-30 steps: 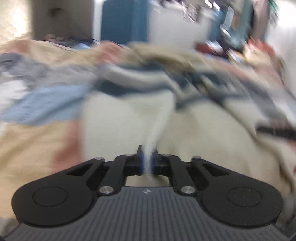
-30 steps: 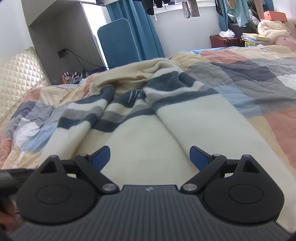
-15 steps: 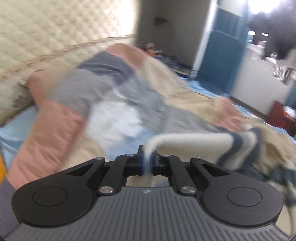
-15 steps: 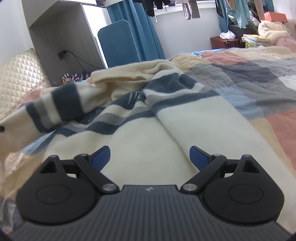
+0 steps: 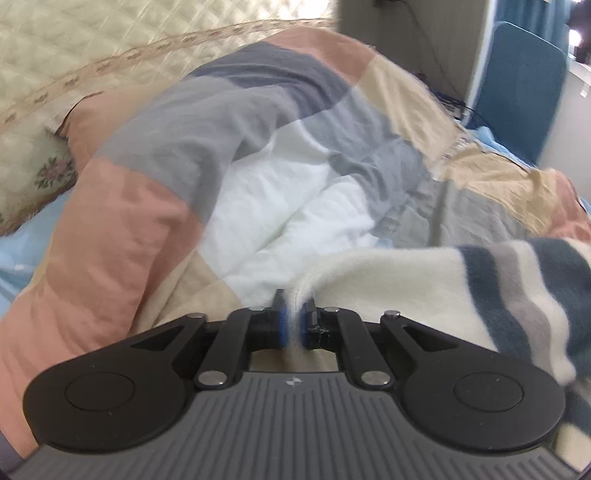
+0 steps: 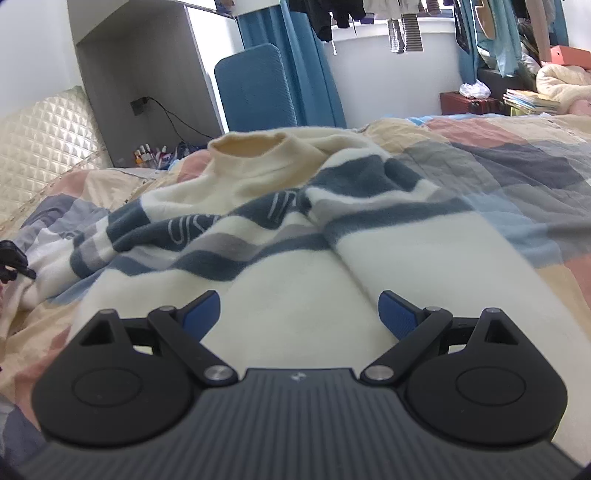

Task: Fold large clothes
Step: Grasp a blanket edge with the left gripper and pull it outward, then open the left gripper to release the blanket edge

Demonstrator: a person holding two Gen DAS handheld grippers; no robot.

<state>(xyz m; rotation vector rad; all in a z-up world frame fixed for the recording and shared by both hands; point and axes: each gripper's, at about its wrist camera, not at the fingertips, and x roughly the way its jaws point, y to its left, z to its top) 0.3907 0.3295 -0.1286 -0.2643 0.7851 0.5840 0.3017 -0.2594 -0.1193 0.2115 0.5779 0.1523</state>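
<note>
A cream sweater (image 6: pixel 295 280) with navy and grey stripes lies on the patchwork quilt (image 6: pixel 517 177), its collar at the far end. My left gripper (image 5: pixel 294 325) is shut on the cuff of its left sleeve (image 5: pixel 424 284), which trails to the right and is pulled out to the sweater's left. In the right wrist view the left gripper (image 6: pixel 11 258) shows at the left edge. My right gripper (image 6: pixel 299 314) is open and empty, low over the cream lower body of the sweater.
A quilted cream headboard (image 5: pixel 92 44) and a floral pillow (image 5: pixel 33 184) lie beyond the quilt. A blue chair (image 6: pixel 255 88), grey shelving (image 6: pixel 147 74) with a cable, and hanging clothes (image 6: pixel 406 29) stand beyond the bed.
My left gripper has swung out to the left with the sleeve cuff, drawing the sleeve off the sweater's body and down toward the quilt. The right gripper has stayed in place, open.
</note>
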